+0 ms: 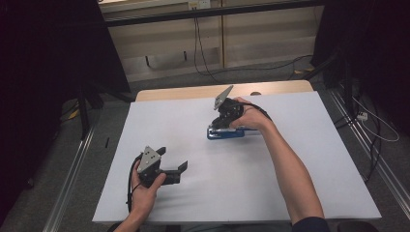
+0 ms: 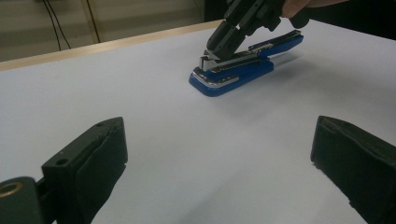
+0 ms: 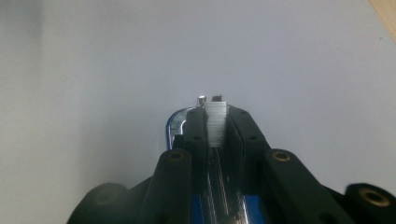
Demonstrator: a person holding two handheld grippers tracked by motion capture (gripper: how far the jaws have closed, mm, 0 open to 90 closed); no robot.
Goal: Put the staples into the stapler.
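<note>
Blue plastic and bright metal make up the one stapler [image 1: 226, 133] on the table, and it is the only loose thing there. It lies on the white sheet [image 1: 290, 159] that covers the table [image 1: 193, 92], right of the middle and nearer the far edge than the near one, with its blue base flat on the sheet. In the left gripper view the stapler [image 2: 233, 74] has its top arm lifted off the base at the front, so the metal magazine shows as a pale strip between the two blue parts. Two grippers are in play, one in each hand. The right gripper [image 1: 223, 121] comes down onto the stapler from the far side, and in its own view the right gripper [image 3: 217, 119] has its jaws drawn close together with the metal staple channel [image 3: 215, 123] pinched between them. The left gripper [image 1: 170, 162] rests near the sheet's near left corner, well apart from the stapler, its jaws spread wide with only bare sheet between them. Inside the staple channel a narrow metal rail runs lengthwise; whether any staples sit in it cannot be told.
</note>
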